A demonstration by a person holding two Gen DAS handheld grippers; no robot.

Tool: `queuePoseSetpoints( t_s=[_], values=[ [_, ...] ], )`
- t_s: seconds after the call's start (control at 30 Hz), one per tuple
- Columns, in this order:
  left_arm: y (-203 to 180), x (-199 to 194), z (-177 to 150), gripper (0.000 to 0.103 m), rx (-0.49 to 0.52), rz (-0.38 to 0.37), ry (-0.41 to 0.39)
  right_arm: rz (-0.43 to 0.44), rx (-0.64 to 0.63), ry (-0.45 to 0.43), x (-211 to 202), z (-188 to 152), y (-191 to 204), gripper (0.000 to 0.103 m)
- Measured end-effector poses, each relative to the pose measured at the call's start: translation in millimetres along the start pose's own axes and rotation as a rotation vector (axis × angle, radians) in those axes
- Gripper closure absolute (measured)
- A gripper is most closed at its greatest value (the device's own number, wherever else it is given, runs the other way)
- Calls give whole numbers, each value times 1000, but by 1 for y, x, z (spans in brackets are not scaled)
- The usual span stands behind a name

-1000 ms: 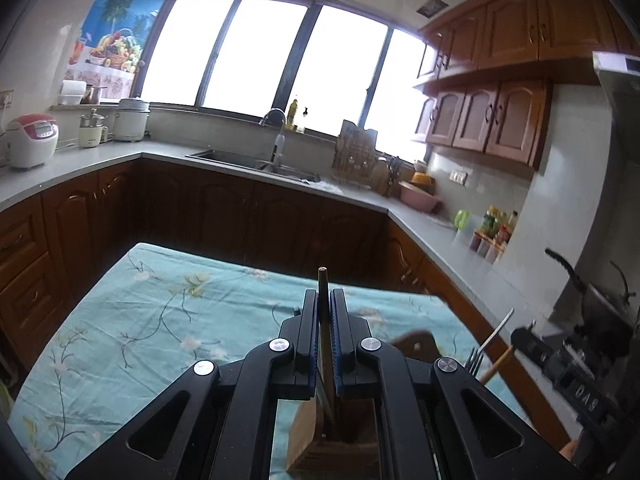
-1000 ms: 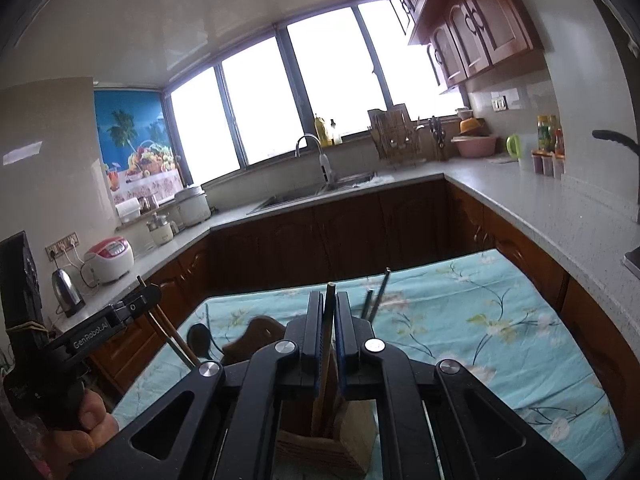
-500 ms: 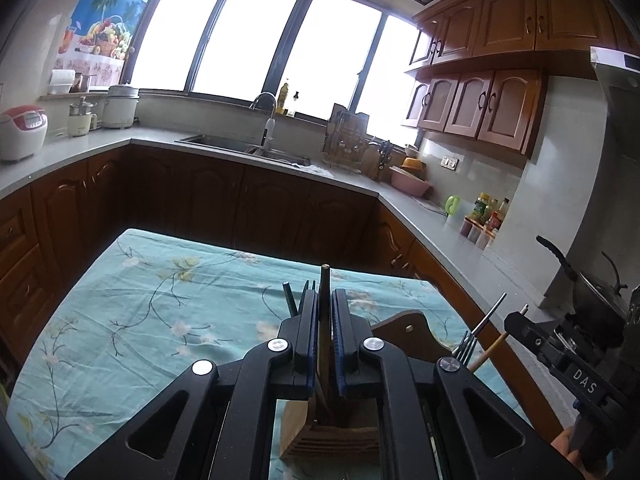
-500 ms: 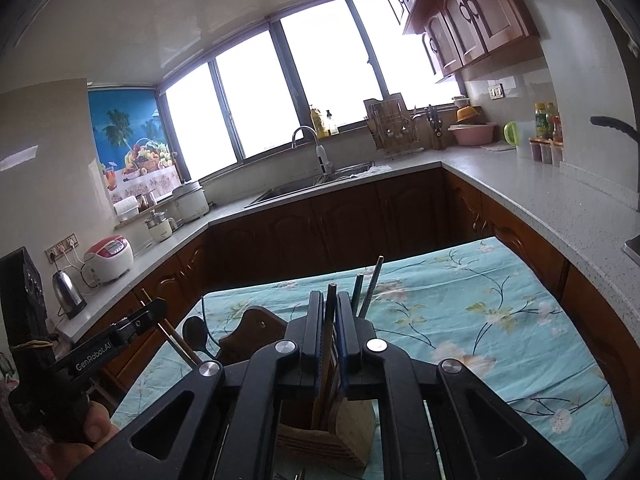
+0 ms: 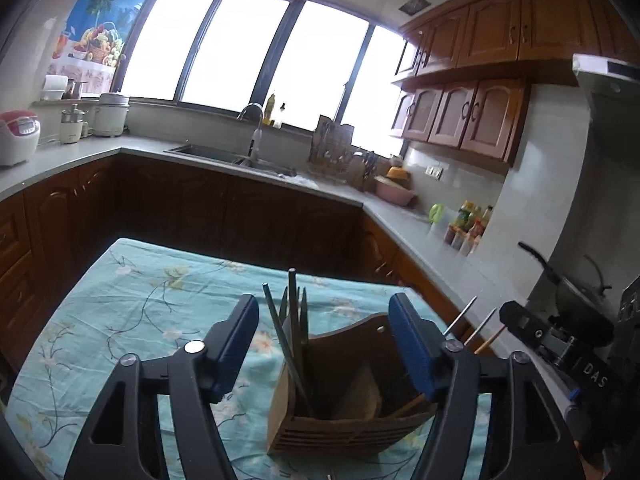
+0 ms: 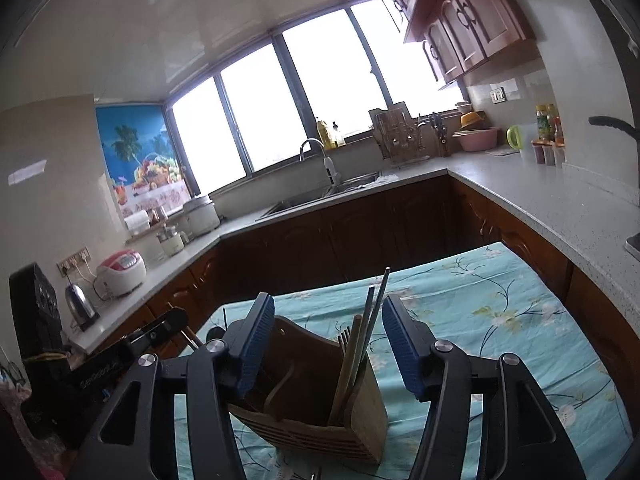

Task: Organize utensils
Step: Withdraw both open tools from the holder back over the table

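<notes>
A wooden utensil holder (image 5: pixel 348 412) stands on the table with the teal floral cloth (image 5: pixel 132 312). Forks and chopsticks (image 5: pixel 294 320) stand upright in its left compartment. My left gripper (image 5: pixel 324 344) is open and empty just above the holder. In the right wrist view the same holder (image 6: pixel 320 404) holds chopsticks and a fork (image 6: pixel 362 344) in its right compartment. My right gripper (image 6: pixel 328 344) is open and empty above it. The right gripper also shows at the right edge of the left wrist view (image 5: pixel 560 344).
Grey counters with dark wooden cabinets (image 5: pixel 240 216) wrap around the table. A sink with a tap (image 5: pixel 252 136) sits under the windows. A rice cooker (image 6: pixel 120 270) and kettle (image 6: pixel 80 304) stand on the left counter. A pan (image 5: pixel 576 280) sits on the stove at right.
Both grippers were shut on upright utensils over the holder and have opened. The utensils now stand in the holder. Both grippers have tipped slightly upward.
</notes>
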State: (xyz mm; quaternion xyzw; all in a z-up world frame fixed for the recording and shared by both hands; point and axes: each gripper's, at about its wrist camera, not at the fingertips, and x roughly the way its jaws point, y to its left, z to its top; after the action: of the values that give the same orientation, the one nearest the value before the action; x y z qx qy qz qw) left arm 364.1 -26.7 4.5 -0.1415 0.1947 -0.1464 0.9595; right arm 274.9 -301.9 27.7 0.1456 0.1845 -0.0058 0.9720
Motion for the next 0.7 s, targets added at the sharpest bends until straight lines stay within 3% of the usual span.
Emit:
queuePoseSetpoints(
  t_s=[0.23,0.4,0.7],
  values=[
    [8,-12,-10,24,-21,10,12,-13,27,-19,-11,0,-8,35],
    [11,-21,-16,21,-31,45,35,-17,45,-23,-18,-5,-13,23],
    [18,-57,-28,7,-70,93,139,-9,77,-5,-36,-23,-16,4]
  ],
)
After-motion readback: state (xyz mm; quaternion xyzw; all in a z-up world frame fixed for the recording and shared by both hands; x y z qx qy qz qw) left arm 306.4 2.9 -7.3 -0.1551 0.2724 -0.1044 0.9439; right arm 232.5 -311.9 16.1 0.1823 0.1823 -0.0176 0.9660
